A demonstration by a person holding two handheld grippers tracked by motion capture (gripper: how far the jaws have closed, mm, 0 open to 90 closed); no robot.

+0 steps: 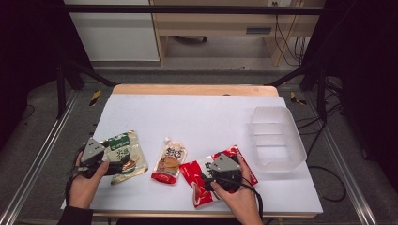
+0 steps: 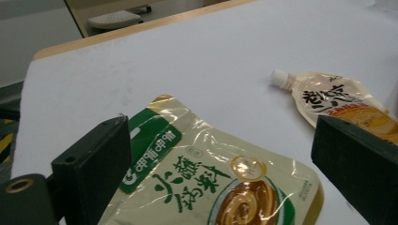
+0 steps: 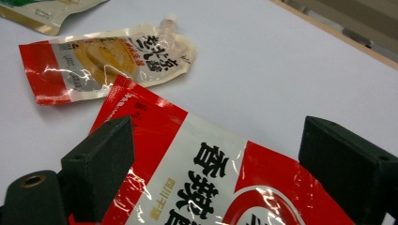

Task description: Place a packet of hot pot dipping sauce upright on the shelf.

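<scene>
My left tongs (image 1: 114, 161) hang with jaws wide apart over the green sachet (image 1: 126, 154), left of the spouted pouch (image 1: 169, 161). My right tongs (image 1: 220, 169), equally agape, hover over the red packet (image 1: 202, 176) to the pouch's right, gripping nothing.

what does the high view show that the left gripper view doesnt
High view alone: the clear plastic tub at the table's right, the red and white pouch under the right gripper, and both hands. Left gripper view alone: a close look between the left gripper's open jaws at the print on the green and gold pouch. Shared: that green and gold pouch, the spouted pouch beside it, and the white tabletop.
</scene>
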